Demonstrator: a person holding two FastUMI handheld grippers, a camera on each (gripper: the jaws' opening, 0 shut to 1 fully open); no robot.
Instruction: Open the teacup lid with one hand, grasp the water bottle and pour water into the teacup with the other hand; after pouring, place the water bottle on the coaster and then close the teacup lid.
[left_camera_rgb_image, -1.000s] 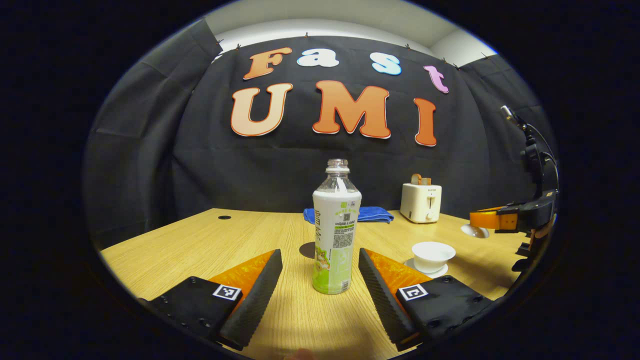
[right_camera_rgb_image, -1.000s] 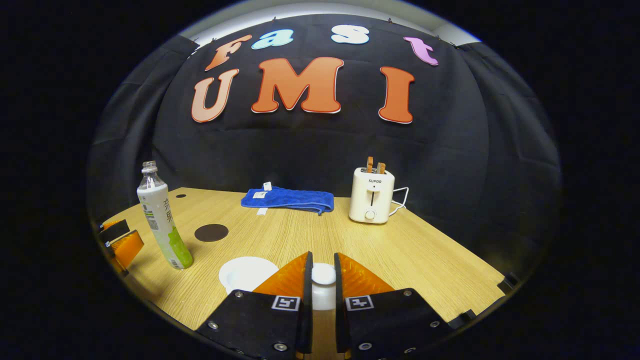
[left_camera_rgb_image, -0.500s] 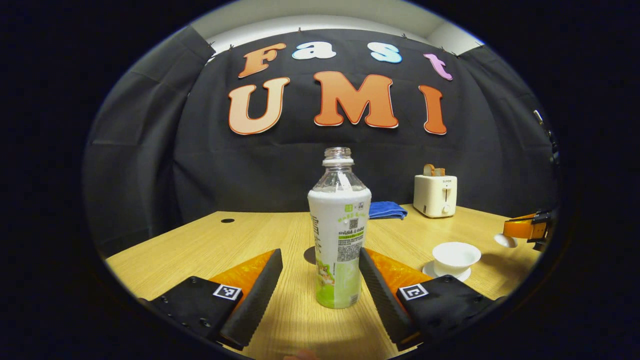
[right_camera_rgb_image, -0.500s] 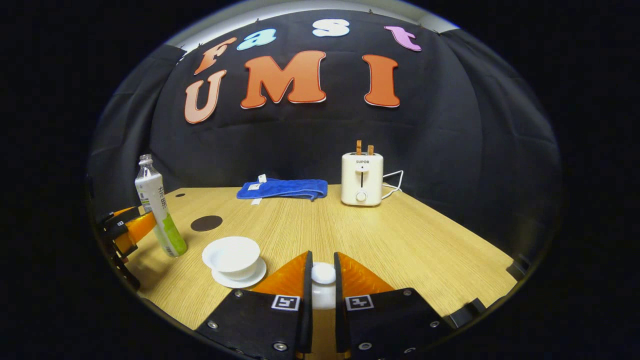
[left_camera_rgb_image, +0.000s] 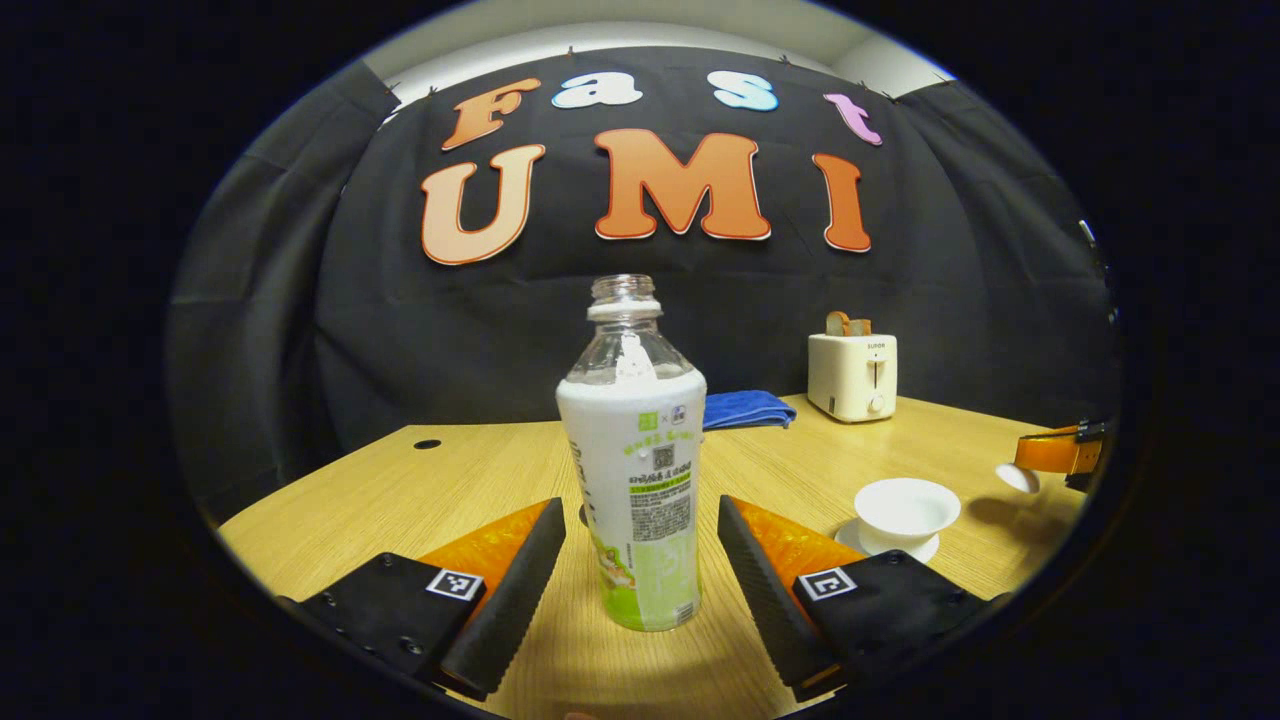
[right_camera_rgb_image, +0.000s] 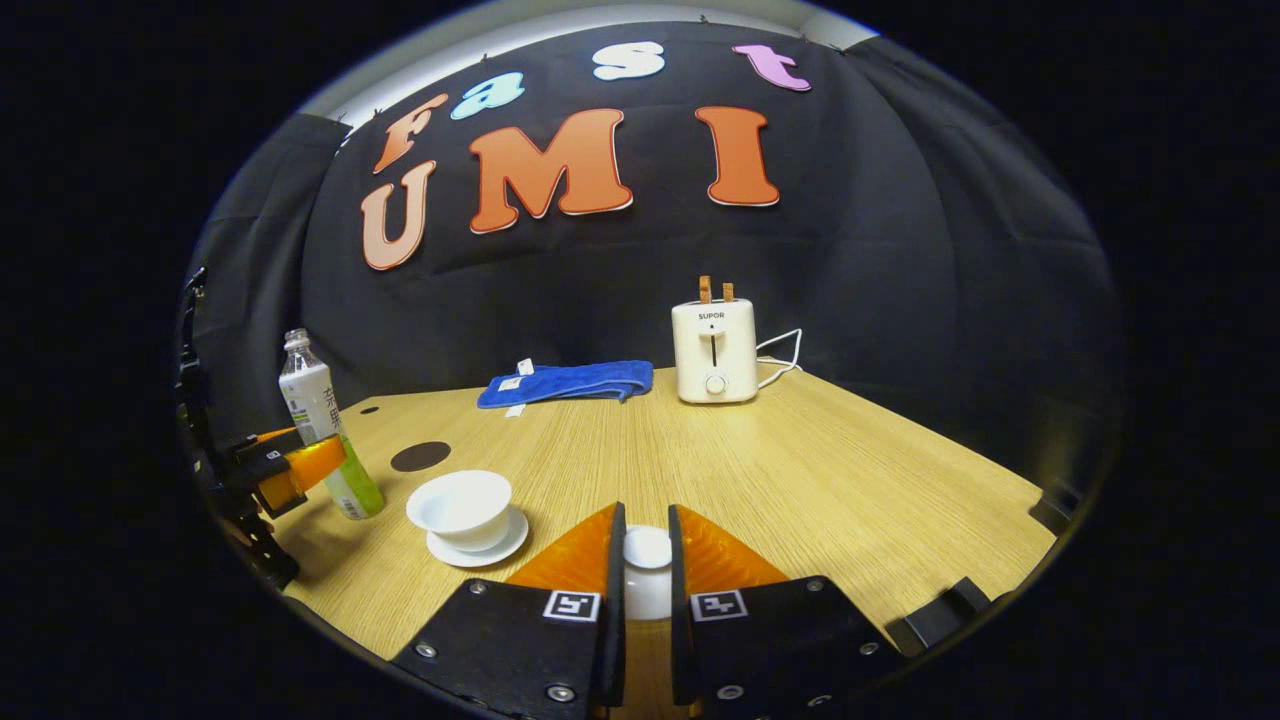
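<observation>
The left gripper (left_camera_rgb_image: 640, 560) has crept in on the water bottle (left_camera_rgb_image: 637, 470) over the last second: the bottle now stands upright between its wide-open fingers, neither one touching, so the grasp looks about ready to close. The right gripper (right_camera_rgb_image: 645, 575) has carried the teacup lid (right_camera_rgb_image: 647, 548) clear of the cup and keeps it pinched by the knob between nearly closed jaws, so the uncovering step seems done. In the right gripper view the open teacup (right_camera_rgb_image: 461, 505) sits on its saucer at about nine o'clock, the dark coaster (right_camera_rgb_image: 420, 456) beyond it toward ten. On the table (right_camera_rgb_image: 820, 480) I count one bottle, one cup, one lid, one coaster, one blue towel (right_camera_rgb_image: 570, 381) and one toaster (right_camera_rgb_image: 714, 350).
</observation>
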